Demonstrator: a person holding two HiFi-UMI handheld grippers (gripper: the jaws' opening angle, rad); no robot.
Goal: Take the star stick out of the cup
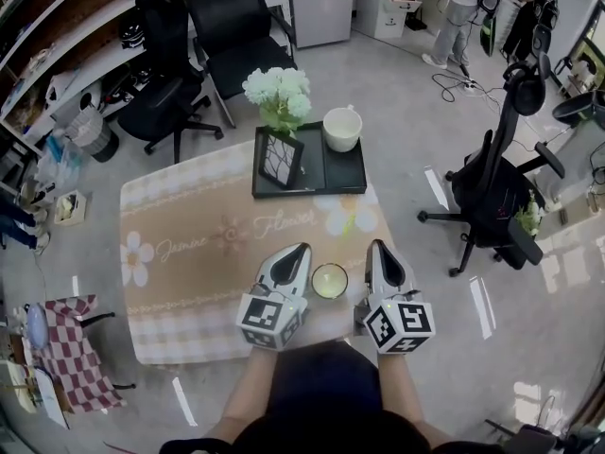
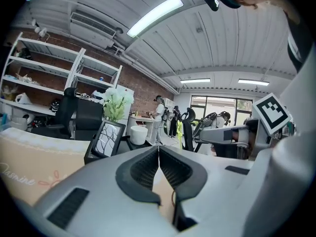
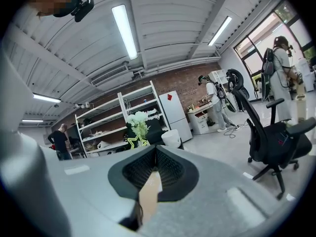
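Observation:
A small round cup [image 1: 329, 281] with a pale yellow rim stands on the beige tablecloth near the front edge, between my two grippers. The yellow-green star [image 1: 352, 220] shows just beyond it; the thin stick is hard to make out. In the right gripper view the star [image 3: 138, 141] stands ahead, a little left of the jaws. My left gripper [image 1: 302, 250] is left of the cup, shut and holding nothing. My right gripper [image 1: 375, 246] is right of the cup, also shut with nothing in it. Neither touches the cup or the star.
At the table's far edge a black tray [image 1: 345, 173] holds white flowers [image 1: 277, 91], a picture frame [image 1: 281, 158] and a white cup [image 1: 342, 129]. Black office chairs [image 1: 496, 189] stand around the table; shelves [image 3: 106, 125] line the wall. People stand far off.

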